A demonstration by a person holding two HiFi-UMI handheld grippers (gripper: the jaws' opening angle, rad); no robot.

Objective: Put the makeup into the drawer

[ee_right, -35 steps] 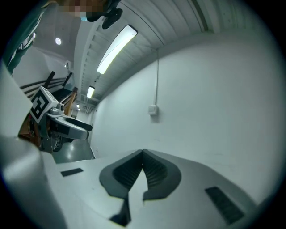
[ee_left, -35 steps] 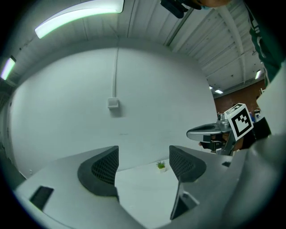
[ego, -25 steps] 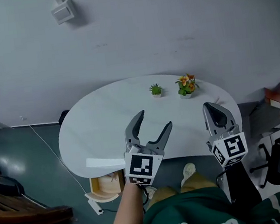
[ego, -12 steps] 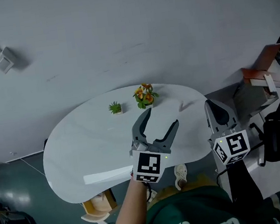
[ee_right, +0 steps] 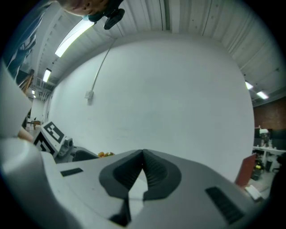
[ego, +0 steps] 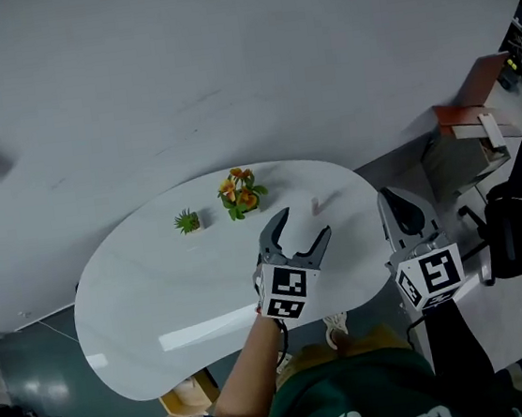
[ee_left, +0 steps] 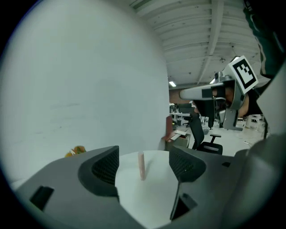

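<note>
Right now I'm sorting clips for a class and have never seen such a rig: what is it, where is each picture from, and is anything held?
A person, no robot, is at a white table with handheld tongs in each hand. The head view looks down from a camera on the person's head; the other two come from cameras riding on each tongs. The left tongs are open and empty; their view looks between the jaws at a small pink tube standing upright on the table, untouched. The right tongs are shut on nothing. Also on the table: a small green plant and a pot of orange flowers.
</note>
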